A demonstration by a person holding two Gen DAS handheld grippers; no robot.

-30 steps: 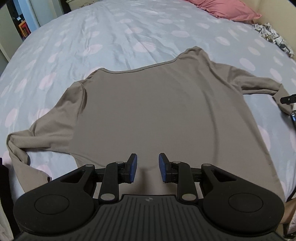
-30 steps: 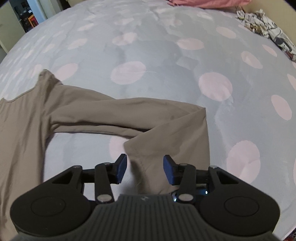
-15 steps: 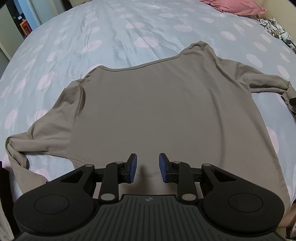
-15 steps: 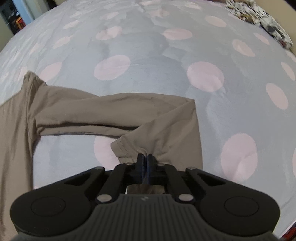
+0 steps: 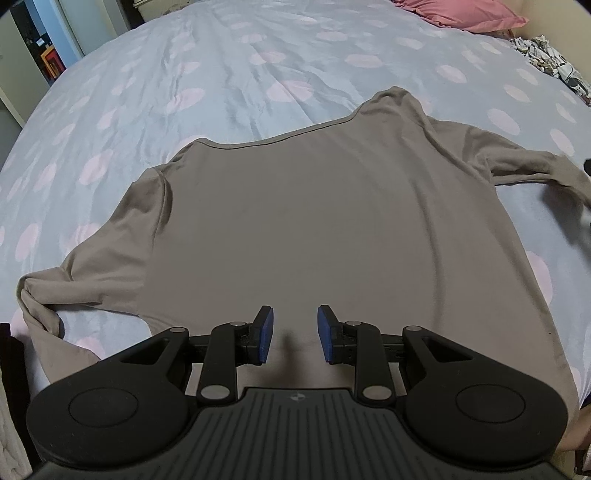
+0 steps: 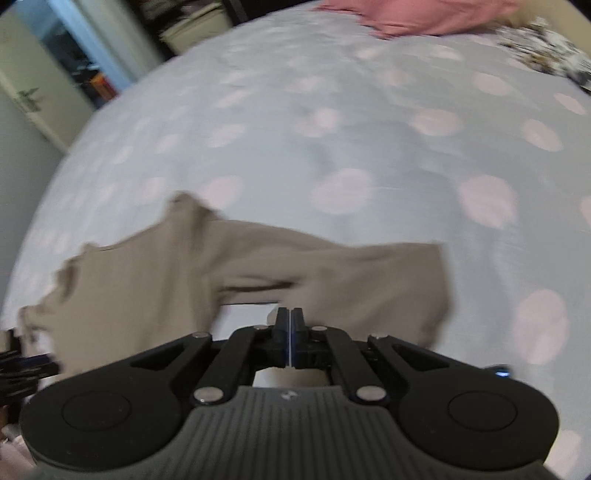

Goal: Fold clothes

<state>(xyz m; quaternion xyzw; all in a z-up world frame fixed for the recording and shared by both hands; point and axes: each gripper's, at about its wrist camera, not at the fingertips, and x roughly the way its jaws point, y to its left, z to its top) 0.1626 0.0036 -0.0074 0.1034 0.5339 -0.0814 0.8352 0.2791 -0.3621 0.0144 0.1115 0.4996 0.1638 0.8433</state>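
Pinched between the closed jaws of the right gripper (image 6: 291, 341) is the cuff end of the shirt's right sleeve (image 6: 332, 273), while the left gripper (image 5: 291, 334) hangs spread over the hem, gripping nothing. On the spotted bedspread (image 5: 221, 74) the taupe shirt (image 5: 314, 221) is laid flat, collar toward the pink pillow (image 5: 465, 14). The sleeve is best carried low across the shirt's body (the right view is blurred), kept taut, and laid parallel to the hem. Its other sleeve (image 5: 92, 273) lies bunched on the far side of the shirt from the held one.

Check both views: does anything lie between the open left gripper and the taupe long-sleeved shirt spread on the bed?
Nothing visible does. The left gripper hangs open directly over the taupe long-sleeved shirt, with only bare fabric ahead.
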